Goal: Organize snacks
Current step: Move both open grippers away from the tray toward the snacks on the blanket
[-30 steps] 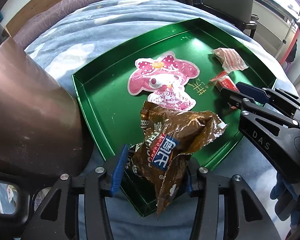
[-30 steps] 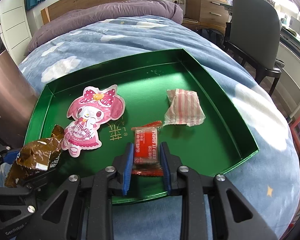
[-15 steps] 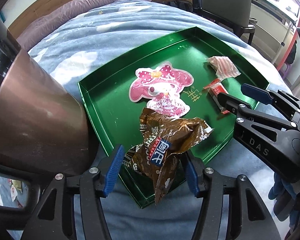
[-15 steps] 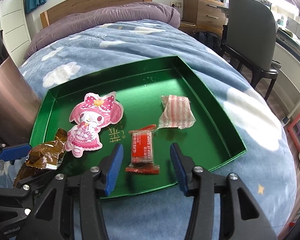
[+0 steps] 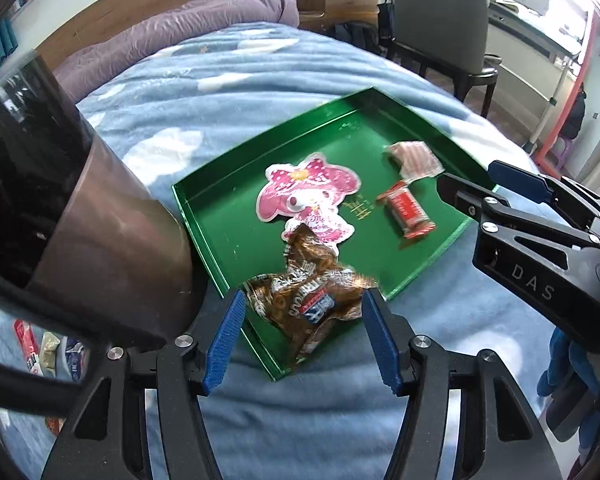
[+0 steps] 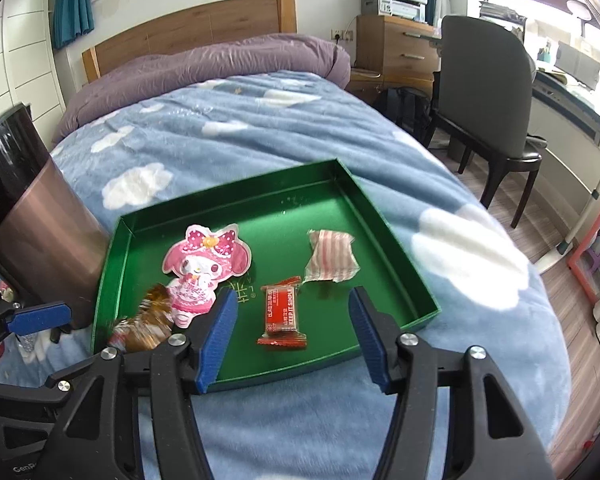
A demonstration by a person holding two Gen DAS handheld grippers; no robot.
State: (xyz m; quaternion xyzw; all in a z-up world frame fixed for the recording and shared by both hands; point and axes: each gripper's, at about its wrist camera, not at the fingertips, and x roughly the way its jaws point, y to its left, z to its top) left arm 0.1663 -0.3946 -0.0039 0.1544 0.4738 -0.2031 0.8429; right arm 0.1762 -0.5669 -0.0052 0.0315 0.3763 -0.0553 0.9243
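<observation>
A green tray [image 6: 396,248] lies on the bed. In it are a pink character packet [image 6: 206,260], a striped packet [image 6: 332,256] and a red snack bar [image 6: 282,314]. The bar lies flat below my right gripper [image 6: 294,300], whose jaws are opening wide and touch nothing. A crinkled brown packet [image 5: 312,300], blurred, rests at the tray's near corner. My left gripper [image 5: 302,340] is open above it, its pads clear of the wrapper. In the left wrist view the right gripper [image 5: 468,178] hangs over the tray's right edge.
A tall brown bin [image 5: 100,220] stands against the tray's left side. Small loose snacks [image 5: 32,344] lie on the blue cloud blanket [image 6: 260,128] beside it. A dark chair [image 6: 484,92] and a desk stand off the bed to the right.
Both grippers rose and opened. The right one let go of the red bar, which stays in the tray. The left one released the brown packet, which dropped into the tray's near corner.
</observation>
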